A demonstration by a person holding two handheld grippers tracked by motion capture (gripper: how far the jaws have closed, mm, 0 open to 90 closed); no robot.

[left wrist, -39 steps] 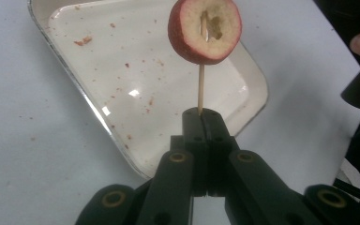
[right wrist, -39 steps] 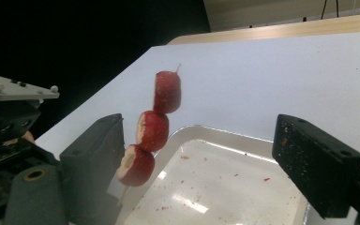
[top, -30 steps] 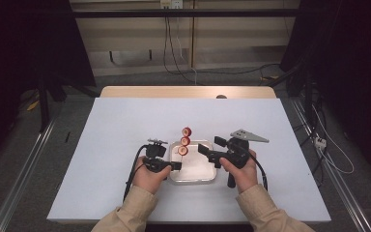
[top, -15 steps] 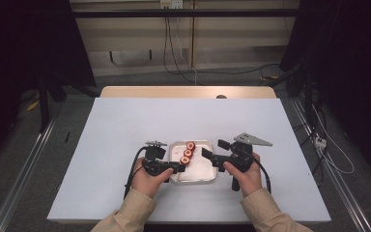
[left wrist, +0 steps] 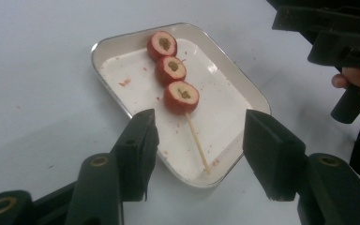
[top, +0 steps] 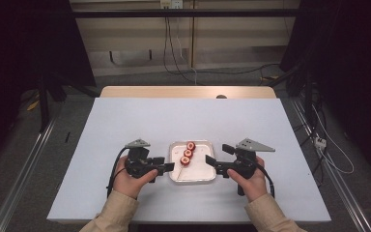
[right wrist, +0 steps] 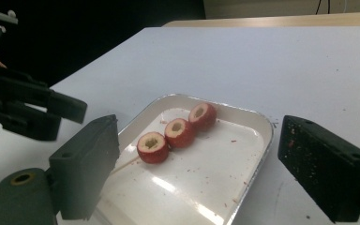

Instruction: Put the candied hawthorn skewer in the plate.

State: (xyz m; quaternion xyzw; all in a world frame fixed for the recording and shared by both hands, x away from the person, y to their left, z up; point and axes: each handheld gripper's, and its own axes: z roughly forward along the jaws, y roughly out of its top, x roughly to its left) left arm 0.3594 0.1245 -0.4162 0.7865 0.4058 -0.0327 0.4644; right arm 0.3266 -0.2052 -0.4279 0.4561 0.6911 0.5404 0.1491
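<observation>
Skewer of three red fruit slices lying flat in the white tray — untouched. Left gripper just beside the tray's left edge, jaws just opened, nothing between. Right gripper at the tray's right edge — wide, empty.

Tan sleeves — black two-jaw grippers, left gripper and right gripper, grey three-cornered top plates, black cables

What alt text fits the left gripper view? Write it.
A skewer of three red cored fruit pieces lies in a white tray on a white table. The left hand-held gripper has just been opening, nothing gripped.
</observation>
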